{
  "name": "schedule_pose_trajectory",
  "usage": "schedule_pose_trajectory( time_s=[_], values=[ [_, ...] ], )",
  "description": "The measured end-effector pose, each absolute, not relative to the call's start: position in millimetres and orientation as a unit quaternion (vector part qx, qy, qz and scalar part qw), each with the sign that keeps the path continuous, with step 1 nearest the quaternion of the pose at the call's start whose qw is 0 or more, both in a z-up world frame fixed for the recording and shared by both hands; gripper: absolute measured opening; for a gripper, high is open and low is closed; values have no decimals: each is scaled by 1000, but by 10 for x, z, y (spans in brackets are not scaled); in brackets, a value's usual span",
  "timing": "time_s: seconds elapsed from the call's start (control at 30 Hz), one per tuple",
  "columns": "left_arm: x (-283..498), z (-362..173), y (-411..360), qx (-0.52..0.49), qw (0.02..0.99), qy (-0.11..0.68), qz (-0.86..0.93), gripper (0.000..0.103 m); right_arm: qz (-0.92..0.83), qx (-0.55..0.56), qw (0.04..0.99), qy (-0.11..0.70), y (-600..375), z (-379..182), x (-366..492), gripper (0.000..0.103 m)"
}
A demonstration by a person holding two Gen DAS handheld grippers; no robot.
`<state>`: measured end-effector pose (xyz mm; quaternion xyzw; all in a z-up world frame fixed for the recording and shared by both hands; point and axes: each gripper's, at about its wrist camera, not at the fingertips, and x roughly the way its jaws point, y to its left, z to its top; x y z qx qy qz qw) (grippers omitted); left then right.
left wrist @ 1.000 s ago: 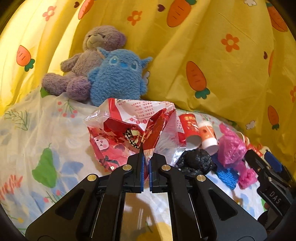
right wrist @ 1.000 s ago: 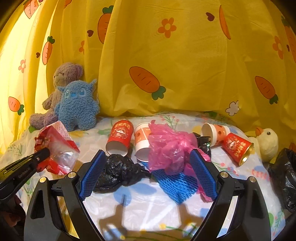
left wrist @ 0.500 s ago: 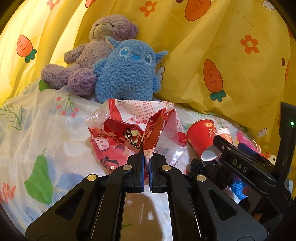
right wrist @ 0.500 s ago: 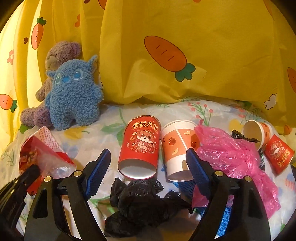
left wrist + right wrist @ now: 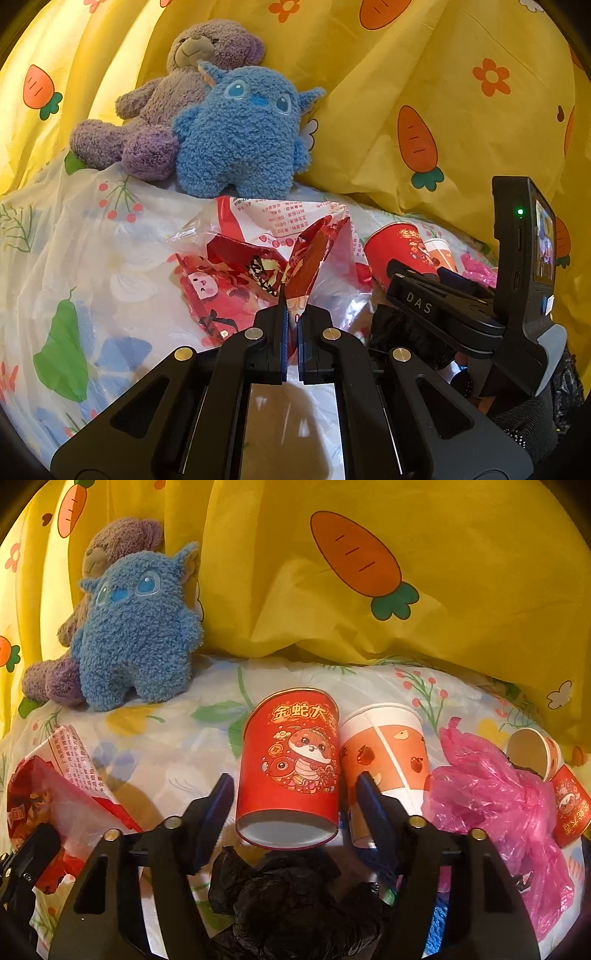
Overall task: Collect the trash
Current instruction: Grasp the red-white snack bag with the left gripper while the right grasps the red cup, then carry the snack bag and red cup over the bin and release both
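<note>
My left gripper (image 5: pixel 291 314) is shut on a crumpled red and clear snack bag (image 5: pixel 266 258), held over the bed sheet. The bag also shows at the left of the right wrist view (image 5: pixel 55 794). My right gripper (image 5: pixel 295 794) is open, its jaws on either side of a red paper cup (image 5: pixel 291 771) lying on its side, not touching it. An orange and white cup (image 5: pixel 384 753) lies against the red cup. A crumpled black bag (image 5: pixel 291 897) lies under the right gripper. The right gripper shows in the left wrist view (image 5: pixel 443 299).
A pink plastic bag (image 5: pixel 491 805), another white cup (image 5: pixel 535 749) and another red cup (image 5: pixel 570 808) lie at the right. A blue plush toy (image 5: pixel 136 631) and a purple teddy bear (image 5: pixel 177 96) sit against the yellow carrot curtain (image 5: pixel 406 590). The floral sheet (image 5: pixel 177 738) covers the bed.
My right gripper has moved forward and left over the black bag until its open jaws flank the red cup. My left gripper has kept hold of the snack bag and shifted slightly forward.
</note>
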<state>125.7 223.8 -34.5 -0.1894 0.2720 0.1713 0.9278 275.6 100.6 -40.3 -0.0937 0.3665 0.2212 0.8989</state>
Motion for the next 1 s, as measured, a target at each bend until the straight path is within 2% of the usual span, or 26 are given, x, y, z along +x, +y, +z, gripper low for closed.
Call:
schedule_pose_trajectory(
  time_s=[0.17,0.6,1.0],
  values=[
    [1263,-354,2229,-187,928,274,168,3,228,-74,898,369,948,-439,2776,53],
    [1230,-317,2163,-175,935,265,156,3,272,-10,925,266,402,163,2204,53],
    [832,99,1523,-147,955,236,106,3,258,7,942,213,-491,465,1461,53]
  ],
)
